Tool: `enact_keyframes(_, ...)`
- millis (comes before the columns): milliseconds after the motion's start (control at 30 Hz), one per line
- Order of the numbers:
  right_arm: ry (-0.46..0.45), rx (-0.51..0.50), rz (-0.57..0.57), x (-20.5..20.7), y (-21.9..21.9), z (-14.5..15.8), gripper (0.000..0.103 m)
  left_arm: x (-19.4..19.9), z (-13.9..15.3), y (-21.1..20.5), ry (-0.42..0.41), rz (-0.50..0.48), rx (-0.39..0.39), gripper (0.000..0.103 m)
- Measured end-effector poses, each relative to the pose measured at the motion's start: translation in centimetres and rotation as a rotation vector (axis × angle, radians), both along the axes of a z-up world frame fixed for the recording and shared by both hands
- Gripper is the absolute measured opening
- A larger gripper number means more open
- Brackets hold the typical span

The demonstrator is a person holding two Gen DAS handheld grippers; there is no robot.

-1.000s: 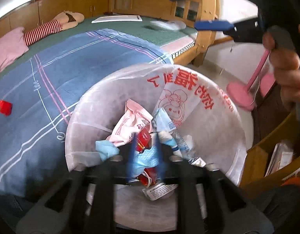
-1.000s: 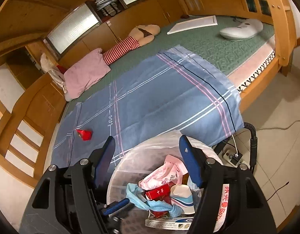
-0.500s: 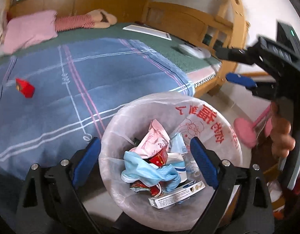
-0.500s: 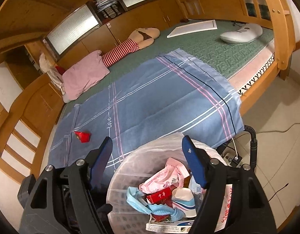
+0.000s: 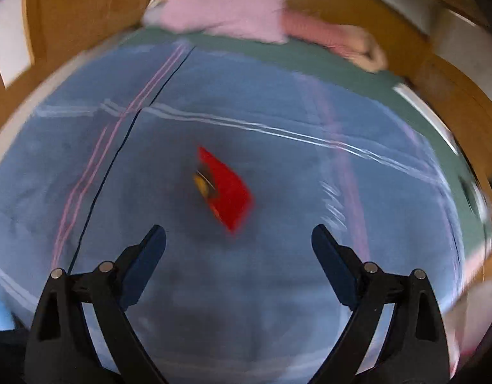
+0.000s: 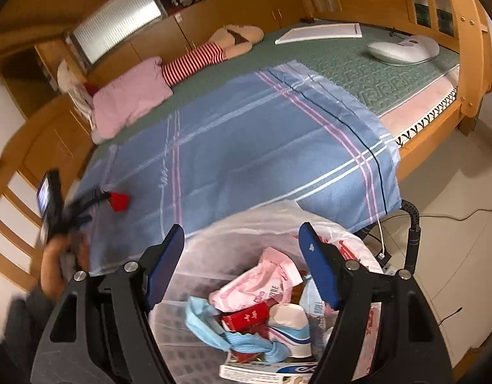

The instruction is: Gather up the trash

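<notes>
A red wrapper (image 5: 226, 188) lies on the blue plaid blanket (image 5: 278, 166); it also shows in the right wrist view (image 6: 119, 201). My left gripper (image 5: 238, 243) is open and empty, just short of the wrapper; this view is motion-blurred. It shows in the right wrist view (image 6: 86, 203) beside the wrapper. My right gripper (image 6: 241, 240) is open and empty above the bag-lined trash bin (image 6: 214, 240), which holds a pink packet (image 6: 265, 281), a blue mask (image 6: 214, 329), a red box and other rubbish.
A pink pillow (image 6: 130, 102) and a striped doll (image 6: 198, 60) lie at the bed's far side. A white pad (image 6: 402, 49) and a white board (image 6: 319, 33) lie on the green mattress. Wooden bed frame (image 6: 470, 64), cables on the floor at right.
My left gripper has opened, left the bin and swung left over the blanket to the red wrapper. My right gripper has stayed open over the bin.
</notes>
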State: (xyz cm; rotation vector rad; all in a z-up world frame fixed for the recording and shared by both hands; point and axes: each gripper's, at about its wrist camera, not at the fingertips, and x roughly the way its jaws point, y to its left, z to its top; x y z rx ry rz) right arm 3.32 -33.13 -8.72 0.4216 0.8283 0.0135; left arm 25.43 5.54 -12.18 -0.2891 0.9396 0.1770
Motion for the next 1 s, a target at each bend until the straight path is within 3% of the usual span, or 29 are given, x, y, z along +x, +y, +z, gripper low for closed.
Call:
enact_keyframes(33, 0.01, -0.005, 0.0, 0.2, 0.0, -0.3, 0.073, 1.3, -0.7, 0.9, 0.009, 0.028, -0.014, 0.091)
enact_keyframes(100, 0.031, -0.019, 0.001, 0.8, 0.2, -0.8, 0.073, 2.9, -1.9, 1.6, 0.022, 0.041, -0.037, 0.08)
enact_keyframes(167, 0.037, -0.026, 0.001, 1.4, 0.5, -0.9, 0.073, 4.2, -3.0, 1.4, 0.05, 0.007, -0.05, 0.044)
enact_keyframes(233, 0.033, -0.02, 0.003, 1.6, 0.7, -0.9, 0.073, 4.6, -3.5, 1.2, 0.052, -0.022, -0.052, 0.035)
enact_keyframes(333, 0.013, -0.028, 0.015, 1.5, 1.4, -0.6, 0.073, 3.5, -2.6, 1.4, -0.006, -0.023, -0.044, 0.031)
enact_keyframes(500, -0.035, -0.069, 0.038, 0.1, 2.0, 0.7, 0.073, -2.8, 1.7, -1.0, -0.121, -0.104, -0.041, 0.031)
enact_keyframes(600, -0.066, -0.064, 0.019, -0.8, 1.4, 1.8, 0.073, -8.2, 4.4, -4.5, -0.165, -0.23, -0.052, 0.031)
enact_keyframes(733, -0.089, -0.104, -0.02, -2.6, 0.4, 3.8, 0.073, -16.7, 5.6, -12.0, -0.138, -0.489, -0.071, 0.031)
enact_keyframes(900, -0.12, -0.174, -0.061, -5.2, -1.2, 5.7, 0.073, -23.7, 4.4, -19.3, -0.045, -0.823, -0.172, 0.035)
enact_keyframes(1000, -0.123, -0.182, -0.067, -5.9, -2.0, 6.1, 0.073, -26.5, 4.5, -21.8, -0.077, -0.918, -0.077, 0.064)
